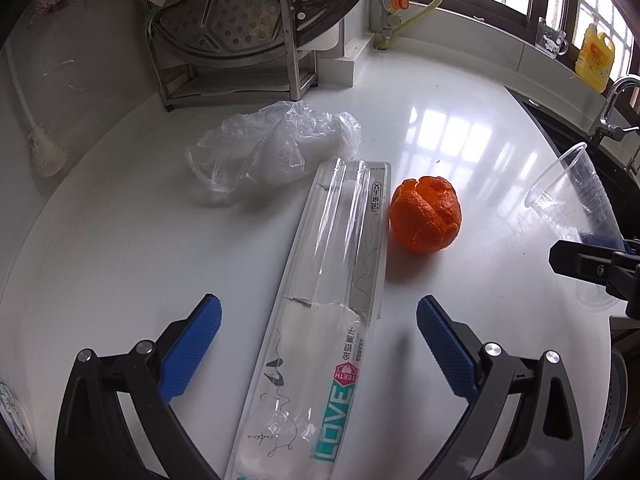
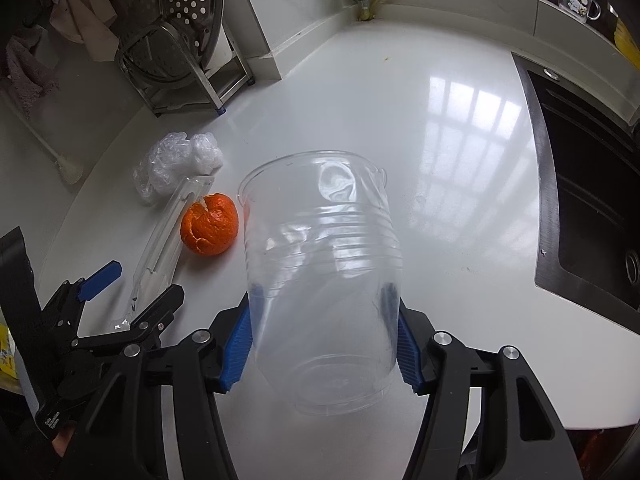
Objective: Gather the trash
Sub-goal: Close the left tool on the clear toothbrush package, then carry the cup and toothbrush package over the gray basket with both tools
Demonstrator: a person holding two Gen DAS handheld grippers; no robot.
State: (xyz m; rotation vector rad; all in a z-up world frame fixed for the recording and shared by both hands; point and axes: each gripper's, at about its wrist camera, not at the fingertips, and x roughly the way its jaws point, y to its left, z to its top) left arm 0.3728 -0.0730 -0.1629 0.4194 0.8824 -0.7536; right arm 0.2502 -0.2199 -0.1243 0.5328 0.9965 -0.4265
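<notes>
A long clear toothbrush package point(image 1: 320, 320) lies on the white counter point(image 1: 460, 152), running between the open fingers of my left gripper point(image 1: 320, 320). An orange peel point(image 1: 426, 216) sits just right of its far end, and a crumpled clear plastic bag point(image 1: 272, 148) lies beyond it. My right gripper point(image 2: 324, 324) is shut on a clear plastic cup point(image 2: 320, 280), held with its mouth pointing away. The cup point(image 1: 568, 196) shows at the right edge of the left wrist view. The peel point(image 2: 210, 224), bag point(image 2: 176, 160), package point(image 2: 164, 240) and left gripper point(image 2: 136, 284) show at the left of the right wrist view.
A metal rack point(image 1: 240, 40) with perforated steamer trays stands at the back left. A black sink point(image 2: 592, 200) is set into the counter on the right, with a tap point(image 1: 616, 104). A yellow bottle point(image 1: 594, 58) stands on the window sill. A white brush point(image 1: 44, 148) hangs at left.
</notes>
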